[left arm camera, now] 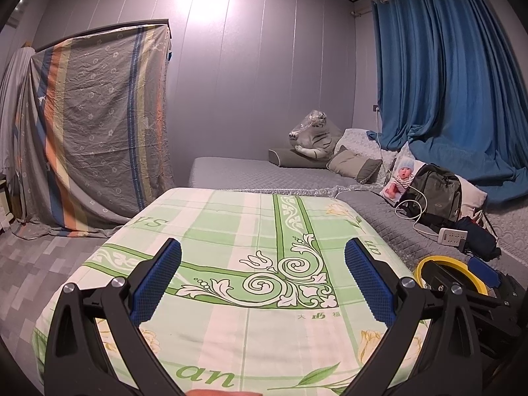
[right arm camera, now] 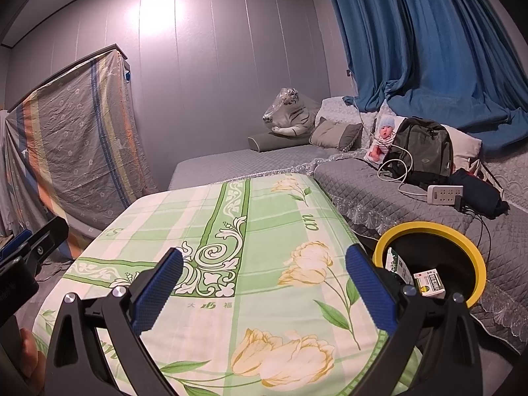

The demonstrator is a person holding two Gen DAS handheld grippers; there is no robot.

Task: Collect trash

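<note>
A bin with a yellow rim [right arm camera: 475, 250] stands at the right of a table under a green floral cloth [right arm camera: 250, 264]. Inside it lie a green and white box [right arm camera: 429, 283] and a dark green packet [right arm camera: 396, 264]. The bin's rim also shows in the left wrist view [left arm camera: 419, 267], partly hidden by the right gripper's body. My left gripper [left arm camera: 262, 280] is open and empty above the cloth [left arm camera: 231, 224]. My right gripper [right arm camera: 264, 288] is open and empty above the cloth, just left of the bin. No loose trash shows on the cloth.
A grey sofa [right arm camera: 379, 178] runs behind and right of the table, with a backpack [right arm camera: 425, 148], a power strip [right arm camera: 444, 194], a doll [right arm camera: 382, 135], cushions and a plush tiger [right arm camera: 290, 115]. A striped sheet [left arm camera: 99, 125] covers furniture at left. Blue curtains [left arm camera: 445, 66] hang at right.
</note>
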